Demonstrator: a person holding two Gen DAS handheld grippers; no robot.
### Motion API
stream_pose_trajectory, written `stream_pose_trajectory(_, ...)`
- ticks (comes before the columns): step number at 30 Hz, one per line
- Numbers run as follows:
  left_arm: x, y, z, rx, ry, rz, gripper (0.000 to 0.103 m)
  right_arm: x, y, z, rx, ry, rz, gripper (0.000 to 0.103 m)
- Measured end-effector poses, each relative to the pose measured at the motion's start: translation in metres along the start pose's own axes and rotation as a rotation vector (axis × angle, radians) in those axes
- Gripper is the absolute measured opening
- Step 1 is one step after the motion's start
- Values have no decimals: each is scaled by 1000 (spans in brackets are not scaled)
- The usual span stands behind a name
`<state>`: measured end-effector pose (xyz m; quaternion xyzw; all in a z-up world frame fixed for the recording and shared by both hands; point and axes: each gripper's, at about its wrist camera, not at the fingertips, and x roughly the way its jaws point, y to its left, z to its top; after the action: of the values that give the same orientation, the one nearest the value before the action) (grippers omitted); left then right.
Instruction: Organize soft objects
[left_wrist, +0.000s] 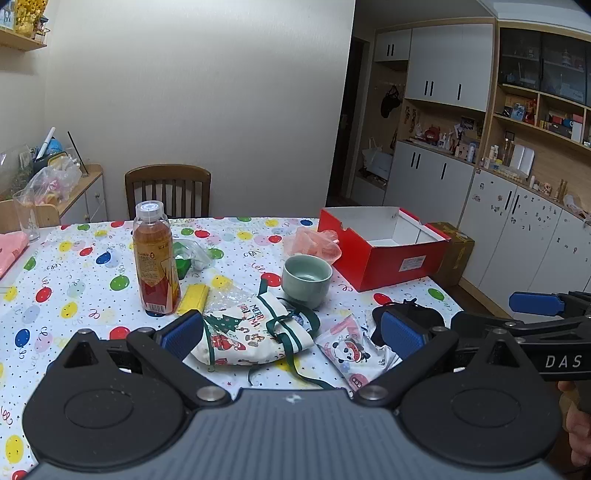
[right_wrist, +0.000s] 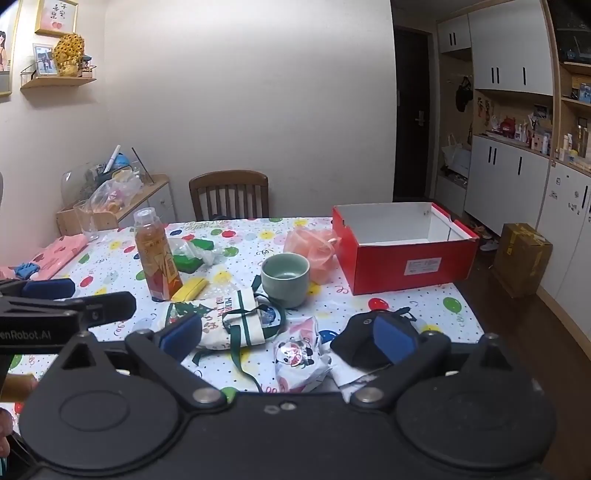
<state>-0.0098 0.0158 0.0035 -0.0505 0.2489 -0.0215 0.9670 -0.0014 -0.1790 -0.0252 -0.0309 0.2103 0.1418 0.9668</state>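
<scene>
A small cloth bag with a Christmas print (left_wrist: 251, 336) lies crumpled on the table (left_wrist: 74, 273), close to the near edge and about midway along it. It is cream with a green tree, red figures and lettering, and its dark green ribbon handles (right_wrist: 240, 343) trail loose toward the near edge. Just beside it on the right lies a plastic packet with a panda print (left_wrist: 351, 350), and farther right a black fabric piece (right_wrist: 358, 343), near the table's right edge. A peach mesh puff (right_wrist: 314, 251) sits farther back, touching the side of an open red box (right_wrist: 406, 262) that stands at the far right corner, its white inside bare.

Between the bag and the puff stands a pale green cup (left_wrist: 306, 277). A tea bottle (left_wrist: 153, 258) stands upright left of centre, with a yellow block (left_wrist: 192, 299) against its base and a green item in clear wrap (right_wrist: 192, 258) behind it. Pink cloth (right_wrist: 62, 254) lies at the far left edge beside a drinking glass (right_wrist: 86, 219).

The left gripper (left_wrist: 291, 336) hangs over the near edge with its blue pads spread wide, nothing between them; the Christmas bag lies ahead of its gap. The right gripper (right_wrist: 288, 338) is likewise spread wide and holds nothing, set just to the right of the other. The left half of the table's near edge is open, and a wooden chair (right_wrist: 229, 195) stands at the far edge.
</scene>
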Motion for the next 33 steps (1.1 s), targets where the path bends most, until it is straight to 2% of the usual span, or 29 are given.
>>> stream_pose_trajectory(33, -2, 2, 3, -12, -11, 16, 103, -1, -6, 3, 37, 0, -17, 100)
